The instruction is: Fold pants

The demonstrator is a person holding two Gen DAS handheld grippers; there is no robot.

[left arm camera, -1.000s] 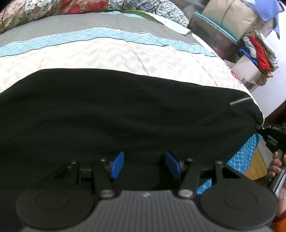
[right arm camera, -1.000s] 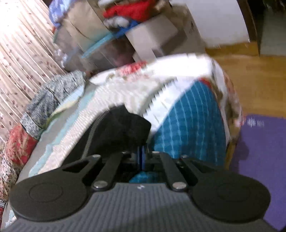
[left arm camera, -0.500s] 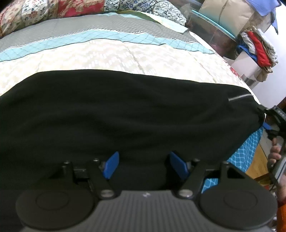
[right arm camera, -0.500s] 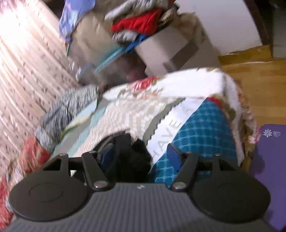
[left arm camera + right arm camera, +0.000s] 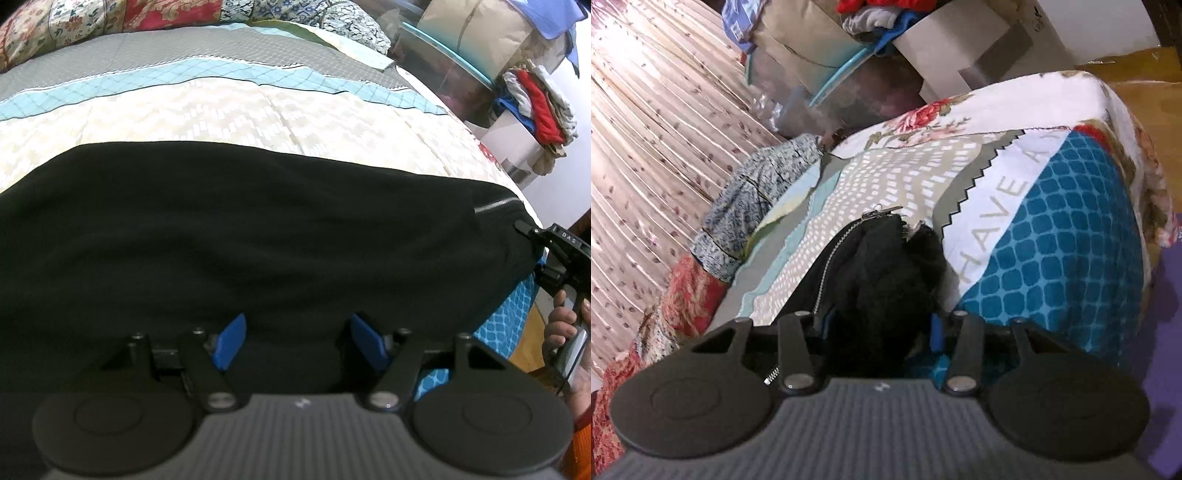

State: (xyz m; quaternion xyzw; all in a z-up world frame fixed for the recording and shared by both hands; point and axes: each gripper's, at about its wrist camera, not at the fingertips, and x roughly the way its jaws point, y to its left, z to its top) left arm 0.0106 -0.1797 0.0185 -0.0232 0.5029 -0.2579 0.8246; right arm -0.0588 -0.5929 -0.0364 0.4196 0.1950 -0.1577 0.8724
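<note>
Black pants (image 5: pixel 258 229) lie spread across the bed, with a silver zipper (image 5: pixel 495 205) near their right end. My left gripper (image 5: pixel 297 321) hovers over their near edge. Its blue pads stand well apart and are closing slightly, with black cloth lying between them, not pinched. In the right wrist view the pants (image 5: pixel 882 266) bunch up at the bed's corner. My right gripper (image 5: pixel 881 325) straddles that bunch and its jaws are closing around it, with a sliver of gap left at the right pad. The left wrist view shows the right gripper (image 5: pixel 535 251) at the pants' end, with a person's hand (image 5: pixel 561 325) on its handle.
The patterned quilt (image 5: pixel 258 110) covers the bed and floral pillows (image 5: pixel 110 18) lie at the far side. A white box piled with clothes (image 5: pixel 535 107) stands past the bed's right corner. A purple mat (image 5: pixel 1167 295) and wooden floor (image 5: pixel 1145 96) lie beyond that corner. A pink curtain (image 5: pixel 646 129) hangs behind.
The right gripper let go of the thin pants end, opened wide, tilted and pushed forward, and now narrows around a thicker bunch. The left gripper's pads stand a little wider.
</note>
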